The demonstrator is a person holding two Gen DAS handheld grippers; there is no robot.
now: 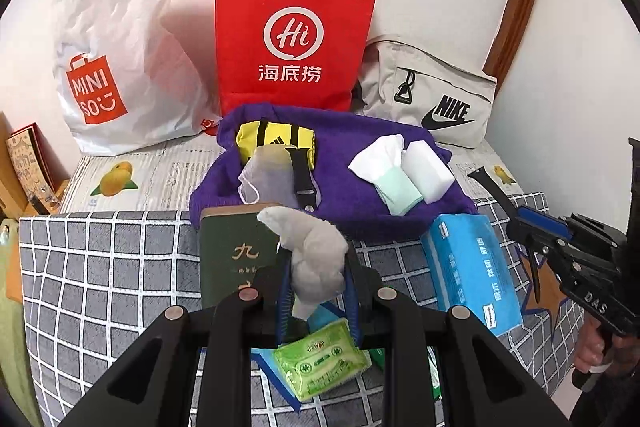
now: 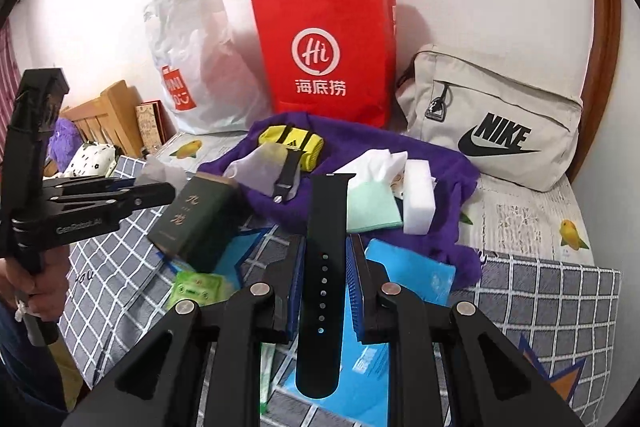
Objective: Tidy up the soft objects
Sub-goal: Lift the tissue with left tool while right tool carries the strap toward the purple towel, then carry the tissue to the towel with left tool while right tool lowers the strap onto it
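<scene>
Both grippers loaded, held over the checked bedspread (image 1: 100, 259).

Left gripper (image 1: 318, 291): jaws clamped on a grey crumpled cloth (image 1: 312, 251), gripped low with the bulk standing up above the blue pads. Judged very light, limp and compressible; it should not slip, but the free end will flop. A pinch through the thick middle, as now, looks right.

Right gripper (image 2: 326, 283): jaws closed on a black watch strap (image 2: 325, 259), held across its width near the holed half, buckle-less end pointing away. Judged rubbery, smooth, flexible along its length and stiff across it; could slide between the pads if tilted steeply. Best held flat-side to the pads.

Below the grippers: green wet-wipe pack (image 1: 320, 363), blue tissue pack (image 1: 472, 271), dark green tin (image 1: 236, 255). The tin is rigid, probably not part of the soft lot.

Further out: purple knitted garment (image 1: 360, 147) spread as a collecting spot. On it lie a yellow Adidas pouch (image 1: 276, 141), a grey face mask (image 1: 264, 175), a second black strap half (image 1: 302, 175), white tissues (image 1: 380, 155), a mint-green cloth (image 1: 400, 191) and a white sponge block (image 1: 430, 171).

Against the wall: white Miniso bag (image 1: 116, 43), red paper bag (image 1: 292, 31), beige Nike bag (image 1: 436, 95).

Judgement: both held items are likely bound for the purple garment.
</scene>
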